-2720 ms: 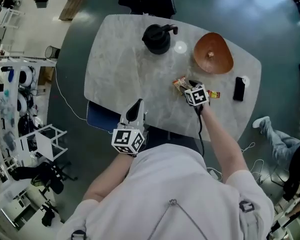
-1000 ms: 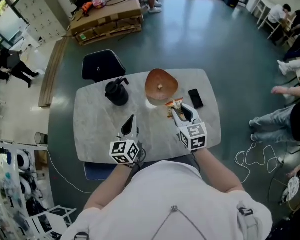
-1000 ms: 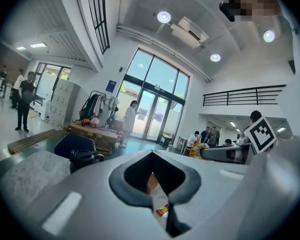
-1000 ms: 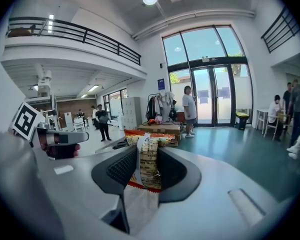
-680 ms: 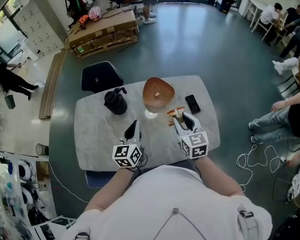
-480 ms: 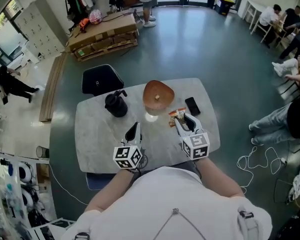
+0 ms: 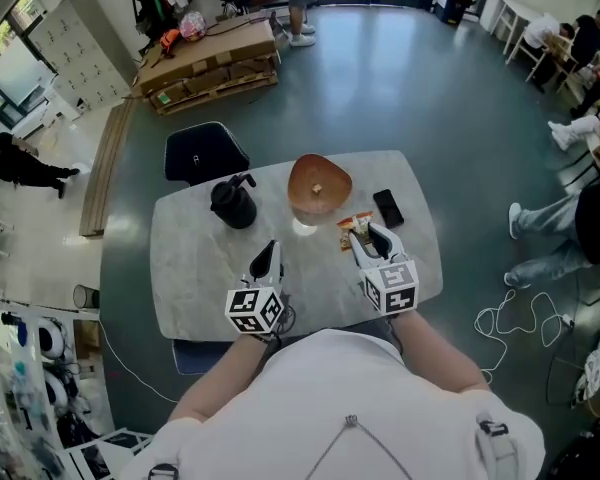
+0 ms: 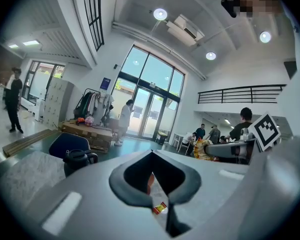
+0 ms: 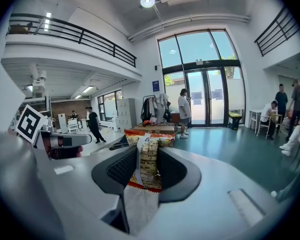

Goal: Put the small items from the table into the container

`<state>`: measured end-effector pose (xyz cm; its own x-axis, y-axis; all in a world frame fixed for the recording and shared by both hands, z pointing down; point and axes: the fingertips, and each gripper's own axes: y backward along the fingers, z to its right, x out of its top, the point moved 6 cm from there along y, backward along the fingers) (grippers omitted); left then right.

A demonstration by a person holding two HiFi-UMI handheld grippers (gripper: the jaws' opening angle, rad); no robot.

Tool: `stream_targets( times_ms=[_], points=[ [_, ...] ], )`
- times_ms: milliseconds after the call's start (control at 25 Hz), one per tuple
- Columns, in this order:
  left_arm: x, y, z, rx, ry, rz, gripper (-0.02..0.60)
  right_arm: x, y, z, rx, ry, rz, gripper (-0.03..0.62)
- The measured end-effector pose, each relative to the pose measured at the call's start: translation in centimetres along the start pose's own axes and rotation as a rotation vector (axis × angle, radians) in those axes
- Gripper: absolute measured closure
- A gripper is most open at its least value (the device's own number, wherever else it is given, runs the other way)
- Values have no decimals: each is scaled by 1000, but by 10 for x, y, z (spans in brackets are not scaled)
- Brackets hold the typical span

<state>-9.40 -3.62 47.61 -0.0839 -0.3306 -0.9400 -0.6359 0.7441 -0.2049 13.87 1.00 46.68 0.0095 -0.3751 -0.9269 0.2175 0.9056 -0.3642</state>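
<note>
Packet (image 7: 351, 225): head view, at right gripper (image 7: 368, 238) tips, near bowl (image 7: 320, 183), not in it.
Left gripper (image 8: 162, 204): its own view, jaws together, empty.
Right gripper view: jaws clamped on packet (image 9: 149, 166).
Change: right gripper has drawn back from its earlier reach, packet gripped; carry to bowl likely remains.

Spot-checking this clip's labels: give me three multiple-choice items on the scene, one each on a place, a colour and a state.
1. In the head view, relative to the bowl, the black phone lies: A inside it; B to its right; C to its left.
2. The bowl is: A brown; B white; C blue.
3. The right gripper is: A open and empty; B shut on a snack packet; C out of view.

Answers: B, the phone lies on the table right of the bowl; A, its surface is brown; B, both pads press the packet.
</note>
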Motion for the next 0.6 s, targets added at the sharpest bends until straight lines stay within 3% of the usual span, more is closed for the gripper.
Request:
stream_targets(
  times_ms=[400,600],
  points=[
    [-16,-1,-17,57,38,-35,577,-11,-32,11,34,-26,-69,439],
    [-25,-4,-35,104,77,-54,577,-23,-70,20,63,-54,-163,439]
  ],
)
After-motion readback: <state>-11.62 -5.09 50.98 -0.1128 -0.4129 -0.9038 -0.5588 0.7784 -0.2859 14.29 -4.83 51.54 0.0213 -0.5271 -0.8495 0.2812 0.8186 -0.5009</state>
